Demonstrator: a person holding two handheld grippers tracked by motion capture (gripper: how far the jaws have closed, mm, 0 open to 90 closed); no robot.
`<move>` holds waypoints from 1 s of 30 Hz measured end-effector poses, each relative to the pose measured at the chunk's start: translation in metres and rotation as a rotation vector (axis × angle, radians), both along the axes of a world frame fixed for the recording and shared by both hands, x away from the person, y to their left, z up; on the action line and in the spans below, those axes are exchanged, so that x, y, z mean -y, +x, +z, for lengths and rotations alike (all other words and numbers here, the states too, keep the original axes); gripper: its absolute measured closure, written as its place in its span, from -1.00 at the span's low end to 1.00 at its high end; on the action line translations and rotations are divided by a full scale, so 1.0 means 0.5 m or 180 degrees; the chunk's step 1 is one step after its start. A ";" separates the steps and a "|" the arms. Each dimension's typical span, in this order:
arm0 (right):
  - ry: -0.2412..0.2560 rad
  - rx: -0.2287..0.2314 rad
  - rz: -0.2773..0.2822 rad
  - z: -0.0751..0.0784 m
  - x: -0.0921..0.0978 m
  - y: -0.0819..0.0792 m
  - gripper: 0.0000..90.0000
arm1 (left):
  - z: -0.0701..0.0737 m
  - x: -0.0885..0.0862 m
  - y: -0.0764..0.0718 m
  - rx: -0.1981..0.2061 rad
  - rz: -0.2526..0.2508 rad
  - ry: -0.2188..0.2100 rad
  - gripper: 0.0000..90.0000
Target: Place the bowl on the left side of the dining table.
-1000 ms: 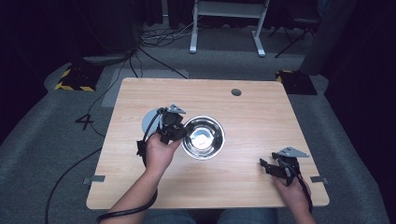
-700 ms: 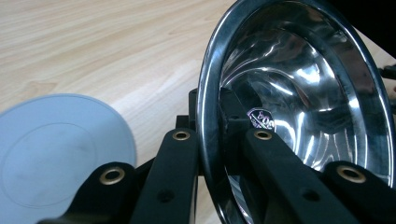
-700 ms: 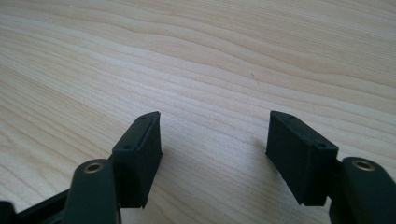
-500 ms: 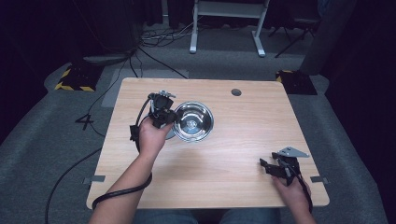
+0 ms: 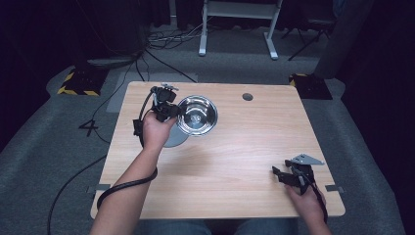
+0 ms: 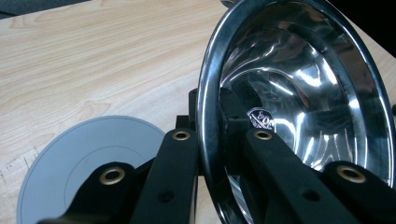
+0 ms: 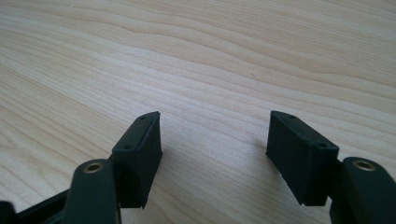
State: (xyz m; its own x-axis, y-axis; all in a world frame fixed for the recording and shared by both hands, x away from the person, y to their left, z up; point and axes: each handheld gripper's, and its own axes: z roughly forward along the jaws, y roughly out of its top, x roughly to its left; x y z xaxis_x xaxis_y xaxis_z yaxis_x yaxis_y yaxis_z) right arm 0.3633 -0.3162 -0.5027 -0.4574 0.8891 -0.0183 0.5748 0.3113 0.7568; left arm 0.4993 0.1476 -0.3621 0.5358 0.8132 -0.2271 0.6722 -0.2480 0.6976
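High view: steel bowl (image 5: 197,115) carried up the bench (image 5: 235,161) since a second ago, now at far left-centre, just beyond grey disc (image 5: 172,139). Left gripper (image 5: 169,108) at bowl's left rim; right gripper (image 5: 286,176) idle near right front corner, unmoved.

Left gripper view: jaws clamped on bowl rim (image 6: 208,116), one inside, one outside; bowl tilted, lifted; grey disc (image 6: 70,172) uncovered below. Reads as bowl taken off disc, relocation mid-way.

Right gripper view: jaws wide apart, holding nothing, over bare bench (image 7: 210,70).
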 end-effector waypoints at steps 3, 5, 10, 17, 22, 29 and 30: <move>0.0000 0.0000 0.0000 0.000 0.000 0.000 -0.21 | -0.006 -0.015 0.016 -0.0094 0.0044 -0.0075 0.92; 0.0000 0.0000 0.0000 0.000 0.000 0.000 -0.21 | -0.012 -0.024 0.023 -0.0151 0.0097 -0.0140 0.92; -0.0002 0.0000 0.0001 0.000 0.000 0.000 -0.21 | -0.029 -0.047 0.044 -0.0276 0.0217 -0.0205 0.92; -0.0001 0.0001 0.0000 0.000 0.000 0.000 -0.21 | -0.061 -0.088 0.064 -0.0486 0.0452 -0.0468 0.92; 0.0000 0.0000 0.0001 0.000 0.000 0.000 -0.21 | -0.084 -0.114 0.073 -0.0590 0.0547 -0.0365 0.92; 0.0001 0.0000 0.0001 0.000 0.000 0.000 -0.21 | -0.109 -0.148 0.083 -0.0667 0.0754 -0.0309 0.92; 0.0001 0.0000 0.0000 0.000 0.000 0.000 -0.21 | -0.116 -0.158 0.086 -0.0691 0.0800 -0.0323 0.92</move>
State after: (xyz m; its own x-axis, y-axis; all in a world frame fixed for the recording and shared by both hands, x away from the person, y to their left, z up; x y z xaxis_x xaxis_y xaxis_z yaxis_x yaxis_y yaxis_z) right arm 0.3633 -0.3162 -0.5027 -0.4575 0.8890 -0.0180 0.5747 0.3111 0.7569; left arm 0.5423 0.2266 -0.4199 0.2520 0.8810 -0.4004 0.8389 0.0074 0.5442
